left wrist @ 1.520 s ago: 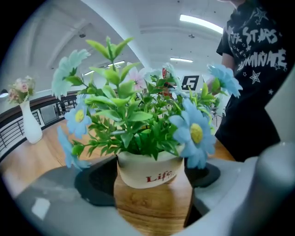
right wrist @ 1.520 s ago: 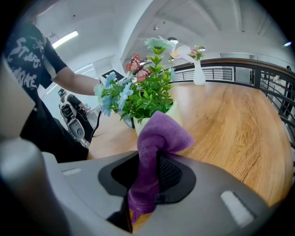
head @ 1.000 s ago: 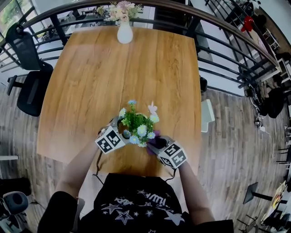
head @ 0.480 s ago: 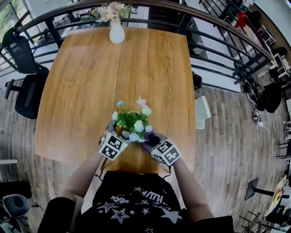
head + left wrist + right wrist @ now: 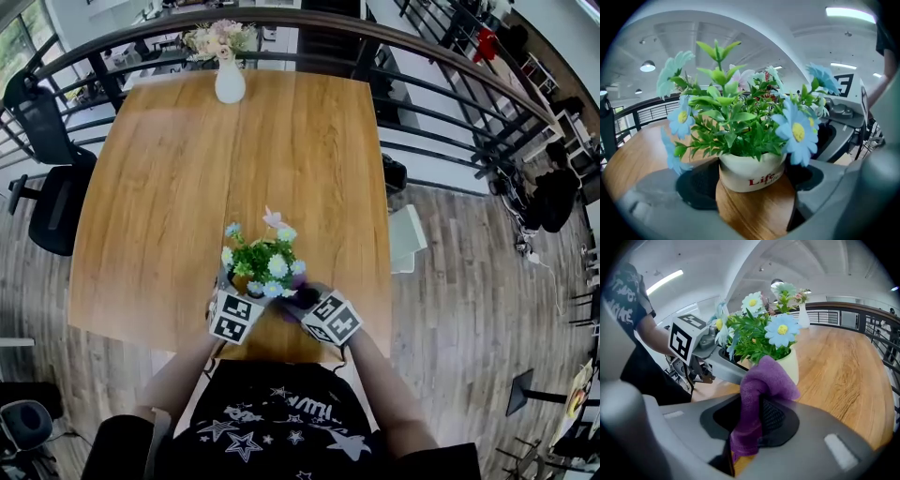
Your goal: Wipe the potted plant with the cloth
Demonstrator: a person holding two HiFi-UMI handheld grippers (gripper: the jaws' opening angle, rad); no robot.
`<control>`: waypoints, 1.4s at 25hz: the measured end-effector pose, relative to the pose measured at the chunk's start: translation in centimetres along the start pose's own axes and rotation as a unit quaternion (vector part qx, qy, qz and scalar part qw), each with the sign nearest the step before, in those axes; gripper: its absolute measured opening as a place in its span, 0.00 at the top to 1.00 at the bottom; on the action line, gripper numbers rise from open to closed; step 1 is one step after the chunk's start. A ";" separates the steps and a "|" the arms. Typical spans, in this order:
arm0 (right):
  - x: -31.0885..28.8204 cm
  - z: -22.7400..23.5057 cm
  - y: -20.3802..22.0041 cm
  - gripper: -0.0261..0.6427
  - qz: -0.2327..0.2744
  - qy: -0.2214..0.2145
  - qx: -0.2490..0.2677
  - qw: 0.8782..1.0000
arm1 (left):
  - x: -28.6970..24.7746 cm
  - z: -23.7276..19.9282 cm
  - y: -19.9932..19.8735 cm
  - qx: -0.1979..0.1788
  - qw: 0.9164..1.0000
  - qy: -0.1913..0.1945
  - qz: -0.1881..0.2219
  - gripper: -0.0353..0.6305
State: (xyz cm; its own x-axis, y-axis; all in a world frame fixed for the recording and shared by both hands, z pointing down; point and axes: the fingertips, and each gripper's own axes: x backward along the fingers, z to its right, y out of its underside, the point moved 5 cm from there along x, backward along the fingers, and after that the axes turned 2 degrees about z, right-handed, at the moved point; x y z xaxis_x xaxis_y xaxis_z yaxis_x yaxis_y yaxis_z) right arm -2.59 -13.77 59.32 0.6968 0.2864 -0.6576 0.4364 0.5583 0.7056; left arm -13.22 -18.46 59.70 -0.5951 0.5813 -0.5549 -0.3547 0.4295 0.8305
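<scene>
Potted plant (image 5: 258, 262) stands at near edge of table (image 5: 234, 159). Left gripper (image 5: 752, 182): jaws wide, clamped on white pot (likely steadying it). Right gripper (image 5: 754, 420) pinched shut on purple cloth (image 5: 761, 385), its bunched end apparently against pot's right side for wiping.

- Head camera sat high above and faced steeply down on the table (image 5: 187, 187); left gripper (image 5: 228, 283) and right gripper (image 5: 302, 298) showed small at its near edge.
- Left gripper camera sat low and very close, looking up into the potted plant (image 5: 750, 154).
- Right gripper camera faced the potted plant closely from the opposite side, across the cloth (image 5: 759, 394).
- All three shared the potted plant; the far vase (image 5: 230, 82) was probably in the right gripper view too.
</scene>
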 end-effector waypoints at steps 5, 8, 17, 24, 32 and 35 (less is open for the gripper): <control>0.1 0.4 0.1 0.81 -0.003 -0.004 0.004 1.000 | 0.2 0.2 -0.6 0.004 1.000 0.005 0.004 0.24; 0.2 0.6 0.2 0.81 -0.006 -0.007 0.007 1.000 | 0.4 0.4 -0.5 0.006 1.000 0.009 0.000 0.24; 0.5 1.5 0.2 0.81 -0.010 -0.003 0.012 1.000 | 1.3 1.1 -0.1 0.002 1.000 0.023 -0.010 0.24; 0.5 3.1 -0.3 0.81 -0.003 0.033 0.005 0.999 | 1.7 1.7 0.3 -0.001 0.999 0.034 -0.010 0.24; 1.2 4.9 -0.6 0.81 0.009 0.071 -0.009 0.997 | 2.3 3.2 0.7 -0.031 0.996 0.077 -0.015 0.24; 1.3 5.0 -0.7 0.81 0.008 0.076 -0.001 0.997 | 2.2 2.8 1.3 -0.039 0.996 0.084 -0.015 0.24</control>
State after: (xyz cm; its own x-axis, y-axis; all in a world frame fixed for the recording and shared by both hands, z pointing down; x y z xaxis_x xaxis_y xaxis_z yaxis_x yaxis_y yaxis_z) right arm 0.89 -17.66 59.31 0.6089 0.4105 -0.6788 0.4247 0.5540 0.7160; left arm -12.94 -14.68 59.42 -0.6928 0.4430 -0.5690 -0.4247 0.3871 0.8184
